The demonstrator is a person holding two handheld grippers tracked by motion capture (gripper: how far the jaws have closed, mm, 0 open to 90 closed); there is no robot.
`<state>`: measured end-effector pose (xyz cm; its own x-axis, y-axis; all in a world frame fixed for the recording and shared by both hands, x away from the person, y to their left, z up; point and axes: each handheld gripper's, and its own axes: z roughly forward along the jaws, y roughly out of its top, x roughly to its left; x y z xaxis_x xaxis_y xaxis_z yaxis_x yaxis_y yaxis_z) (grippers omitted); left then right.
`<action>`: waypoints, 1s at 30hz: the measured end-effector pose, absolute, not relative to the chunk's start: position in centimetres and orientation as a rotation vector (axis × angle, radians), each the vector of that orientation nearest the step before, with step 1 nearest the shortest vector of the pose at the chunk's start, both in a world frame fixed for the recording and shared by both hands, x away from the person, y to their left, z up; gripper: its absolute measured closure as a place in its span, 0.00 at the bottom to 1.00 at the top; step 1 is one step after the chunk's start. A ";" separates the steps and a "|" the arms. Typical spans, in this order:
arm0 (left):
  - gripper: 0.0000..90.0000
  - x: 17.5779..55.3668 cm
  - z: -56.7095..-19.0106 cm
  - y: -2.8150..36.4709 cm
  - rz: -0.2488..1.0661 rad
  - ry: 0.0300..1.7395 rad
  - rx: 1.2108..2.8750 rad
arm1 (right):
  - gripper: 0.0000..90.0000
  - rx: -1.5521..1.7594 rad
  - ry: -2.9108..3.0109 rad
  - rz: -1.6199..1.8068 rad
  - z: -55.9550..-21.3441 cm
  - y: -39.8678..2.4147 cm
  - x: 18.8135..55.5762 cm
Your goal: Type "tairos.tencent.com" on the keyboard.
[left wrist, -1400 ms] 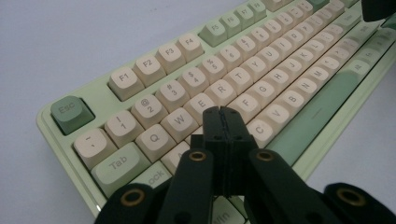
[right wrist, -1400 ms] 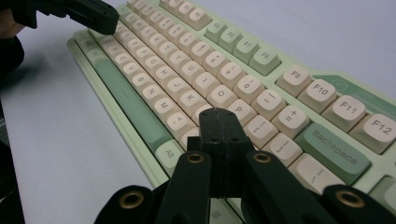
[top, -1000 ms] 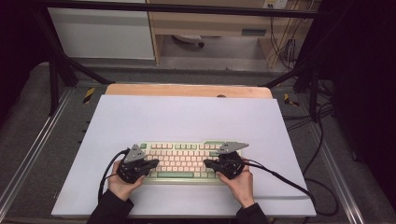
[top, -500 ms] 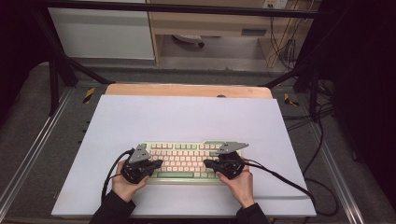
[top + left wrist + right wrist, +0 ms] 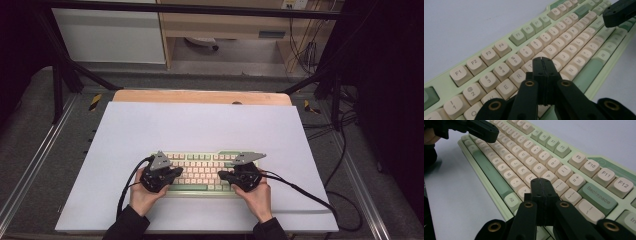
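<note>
I see one green keyboard (image 5: 202, 172) lying near the front edge of the white bench (image 5: 200, 125). My two claws hover over it, left claw (image 5: 543, 59) and right claw (image 5: 540, 180) both pressed together, pinching nothing.

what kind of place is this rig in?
Likely a lab or workshop data-collection bench: white sheet-covered table inside a black metal frame, loose cables on the floor, a keyboard as the test object.

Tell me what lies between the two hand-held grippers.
High view: only the keyboard's middle keys lie between the left hand-held gripper and right hand-held gripper.
</note>
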<state>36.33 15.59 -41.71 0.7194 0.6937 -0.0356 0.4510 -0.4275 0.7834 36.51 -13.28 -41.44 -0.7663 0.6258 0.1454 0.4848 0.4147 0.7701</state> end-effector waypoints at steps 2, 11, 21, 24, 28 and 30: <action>1.00 36.6 -41.7 15.4 0.375 0.872 2.094 | 1.00 0.991 2.501 1.276 -41.4 -13.3 36.5; 1.00 37.7 -42.1 14.9 0.383 0.901 2.095 | 1.00 0.995 2.505 1.272 -41.4 -13.3 36.5; 1.00 38.1 -42.7 14.7 0.389 0.911 2.105 | 1.00 0.991 2.500 1.280 -41.4 -13.3 36.5; 1.00 38.1 -42.8 14.6 0.385 0.905 2.105 | 1.00 0.990 2.501 1.279 -41.4 -13.3 36.5; 1.00 38.1 -42.9 14.5 0.383 0.902 2.112 | 1.00 0.991 2.500 1.280 -41.3 -13.3 36.4; 1.00 38.2 -43.1 14.4 0.382 0.900 2.122 | 1.00 0.993 2.498 1.280 -41.3 -13.3 36.4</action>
